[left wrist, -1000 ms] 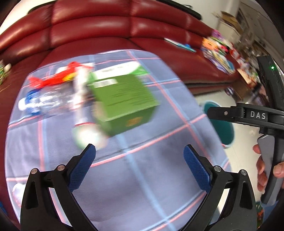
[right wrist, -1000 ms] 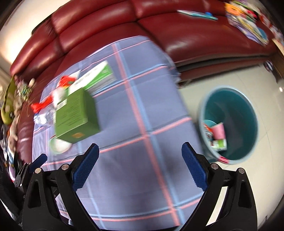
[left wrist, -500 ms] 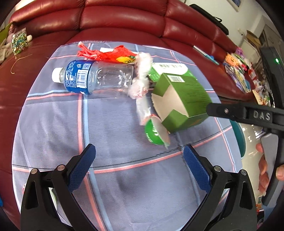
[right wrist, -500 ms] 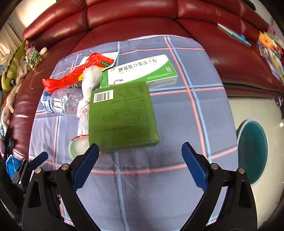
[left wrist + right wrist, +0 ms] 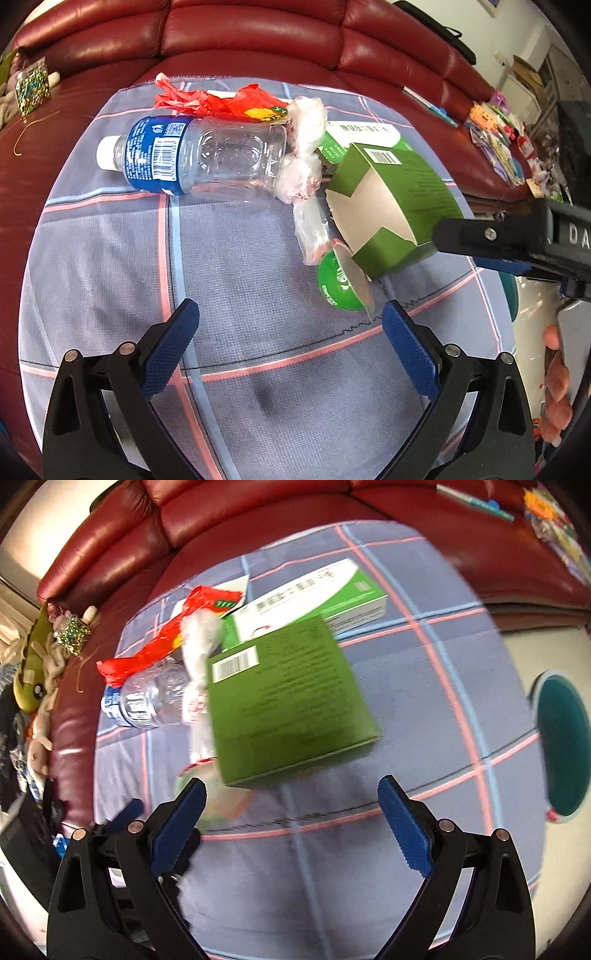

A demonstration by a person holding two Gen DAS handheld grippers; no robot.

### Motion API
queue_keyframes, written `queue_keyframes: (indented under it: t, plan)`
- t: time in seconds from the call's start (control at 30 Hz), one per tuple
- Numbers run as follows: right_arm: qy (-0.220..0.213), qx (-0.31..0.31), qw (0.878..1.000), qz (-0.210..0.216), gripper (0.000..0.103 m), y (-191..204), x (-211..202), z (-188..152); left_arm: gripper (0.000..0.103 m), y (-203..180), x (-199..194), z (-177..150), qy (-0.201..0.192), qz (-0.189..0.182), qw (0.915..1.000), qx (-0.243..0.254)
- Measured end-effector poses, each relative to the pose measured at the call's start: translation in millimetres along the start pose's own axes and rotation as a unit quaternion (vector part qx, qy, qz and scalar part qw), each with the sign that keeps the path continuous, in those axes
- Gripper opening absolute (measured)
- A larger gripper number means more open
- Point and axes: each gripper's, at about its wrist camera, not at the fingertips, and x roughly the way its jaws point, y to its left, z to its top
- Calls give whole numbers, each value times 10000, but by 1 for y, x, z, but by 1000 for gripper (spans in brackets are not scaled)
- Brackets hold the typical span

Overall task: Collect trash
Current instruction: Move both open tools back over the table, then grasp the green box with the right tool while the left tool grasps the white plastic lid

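Trash lies on a checked cloth: a clear plastic bottle (image 5: 207,158) with a blue label on its side, a red wrapper (image 5: 221,101) behind it, crumpled clear plastic (image 5: 304,158), a green carton (image 5: 399,206), a white-and-green box (image 5: 314,594) and a small green cup (image 5: 340,280). My left gripper (image 5: 290,347) is open, hovering just short of the cup. My right gripper (image 5: 291,823) is open too, close in front of the green carton (image 5: 288,698). Seen from the left wrist, its black body (image 5: 517,240) reaches in beside the carton.
A teal trash bin (image 5: 563,738) stands on the floor to the right of the table. A red leather sofa (image 5: 258,33) curves behind it, with toys and papers on its seats. A hand (image 5: 554,387) holds the right gripper's handle.
Both grippers have swung from the bin side toward the pile and come closer. The left one now faces the bottle and cup; the right one has neared the green carton.
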Motion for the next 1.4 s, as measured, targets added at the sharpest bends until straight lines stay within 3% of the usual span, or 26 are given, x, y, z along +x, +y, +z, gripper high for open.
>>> queue_keyframes:
  t: [0.17, 0.4, 0.77, 0.8, 0.83, 0.87, 0.93, 1.0, 1.07, 1.17, 1.27, 1.4]
  plan:
    - [33, 90, 9999, -136, 90, 4, 16, 6, 99, 7, 2, -2, 61, 12, 10000, -57]
    - [-336, 318, 9983, -354, 62, -27, 1, 7, 99, -2, 6, 0, 97, -91, 9999, 52]
    - [-336, 482, 9982, -152, 64, -33, 17, 11, 99, -17, 9, 9, 50, -85, 9998, 170]
    - [-351, 470, 9982, -136, 61, -32, 19, 12, 99, -17, 9, 9, 44, -73, 9998, 157]
    - [-436, 405, 9981, -164, 50, -31, 19, 12, 99, -15, 9, 10, 32, -53, 9999, 132]
    - [-522, 349, 9978, -218, 46, -32, 17, 12, 99, -14, 8, 11, 20, -43, 9999, 113]
    - [-674, 329, 9968, -270, 33, -37, 12, 13, 95, -13, 8, 13, -5, -15, 10000, 86]
    - [-803, 358, 9955, -361, 28, -47, 6, 14, 84, -12, 7, 16, -29, -29, 10000, 51]
    - [-870, 450, 9946, -350, 26, -61, 0, 14, 70, -15, 5, 21, -59, -113, 9999, 24]
    - [-938, 481, 9940, -305, 25, -75, -7, 14, 60, -26, 8, 24, -9, -302, 9995, 74]
    - [-933, 354, 9946, -269, 26, -77, -3, 16, 60, -42, 18, 25, 56, -220, 9997, 131]
    - [-902, 379, 9951, -110, 32, -82, 9, 19, 60, -44, 38, 27, 207, -22, 9996, -213]
